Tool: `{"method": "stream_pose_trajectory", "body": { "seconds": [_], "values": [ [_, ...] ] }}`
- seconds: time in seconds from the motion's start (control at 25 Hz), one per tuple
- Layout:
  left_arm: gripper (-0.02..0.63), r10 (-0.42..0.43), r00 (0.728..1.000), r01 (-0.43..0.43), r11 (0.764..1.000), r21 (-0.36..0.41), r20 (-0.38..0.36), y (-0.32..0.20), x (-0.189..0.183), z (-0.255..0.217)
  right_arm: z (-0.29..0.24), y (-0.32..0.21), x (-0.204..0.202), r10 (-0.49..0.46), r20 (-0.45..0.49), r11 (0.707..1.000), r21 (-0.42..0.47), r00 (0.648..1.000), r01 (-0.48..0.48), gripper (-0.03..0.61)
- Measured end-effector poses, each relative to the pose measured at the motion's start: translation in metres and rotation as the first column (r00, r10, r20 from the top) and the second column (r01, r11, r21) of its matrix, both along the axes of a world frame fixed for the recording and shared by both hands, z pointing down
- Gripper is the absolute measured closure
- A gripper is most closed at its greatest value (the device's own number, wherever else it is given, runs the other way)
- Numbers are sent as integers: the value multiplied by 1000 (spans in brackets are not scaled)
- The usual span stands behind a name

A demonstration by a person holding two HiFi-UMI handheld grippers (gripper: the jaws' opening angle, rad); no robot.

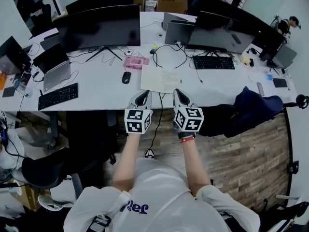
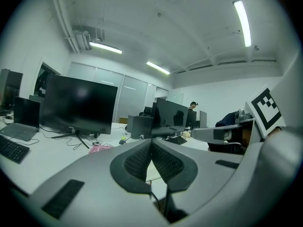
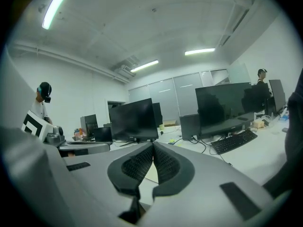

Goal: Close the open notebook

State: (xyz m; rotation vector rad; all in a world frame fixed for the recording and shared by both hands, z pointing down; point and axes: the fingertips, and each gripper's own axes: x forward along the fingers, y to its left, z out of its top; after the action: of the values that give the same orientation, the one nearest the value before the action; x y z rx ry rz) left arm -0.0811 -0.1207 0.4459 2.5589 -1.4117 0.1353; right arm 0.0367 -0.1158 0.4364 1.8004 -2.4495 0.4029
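Head view shows the open notebook with pale, lined pages (image 1: 160,80) lying flat on the long white table (image 1: 106,93), close to its near edge and straight ahead of the person. Both halves lie spread, so it is not yet closed. A small black computer mouse (image 1: 126,77) sits just to its left, a pink packet (image 1: 136,62) lies beyond that, and a thin black cable (image 1: 157,122) drops over the table edge just in front of the notebook.

The left tongs (image 1: 145,94) and the right tongs (image 1: 177,93) hang side by side at the table's near edge, a little short of the notebook and touching nothing. Each gripper view shows its ribbed pads pressed together with nothing between them, and a sliver of pale page beyond the tips.

The step in hand looks to be the reach to the notebook. To do it well, I would carry both tongs over the edge on either side of the hanging cable rather than through it. One pair should rest on one half to pin it. The other pair should part a little, or slide its clenched tip under the outer edge of the opposite half, lift there and fold it over the spine. Taking the whole half matters, since a single sheet would likely bend or tear. The mouse sits near enough to be knocked if the left half is the one swung.
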Motion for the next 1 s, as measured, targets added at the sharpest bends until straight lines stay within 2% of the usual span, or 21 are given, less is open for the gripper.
{"method": "stream_pose_trajectory", "body": {
  "seconds": [0.24,0.44,0.68,1.0],
  "values": [
    [594,-11,1000,11,1000,-24,-15,-25,-16,23,19,-20,-15,-1,3,1000,-25,1000,1,565],
    [594,-30,999,27,995,-92,-29,-43,-27,50,31,-35,-27,-24,-2,998,-61,1000,24,565],
    [594,-70,997,67,989,-135,-19,-71,-33,82,55,-64,-29,-61,1,994,-96,998,61,565],
    [592,-125,992,121,967,-225,-3,-107,-42,132,86,-108,-34,-124,14,980,-152,992,125,565]
  ]
}}
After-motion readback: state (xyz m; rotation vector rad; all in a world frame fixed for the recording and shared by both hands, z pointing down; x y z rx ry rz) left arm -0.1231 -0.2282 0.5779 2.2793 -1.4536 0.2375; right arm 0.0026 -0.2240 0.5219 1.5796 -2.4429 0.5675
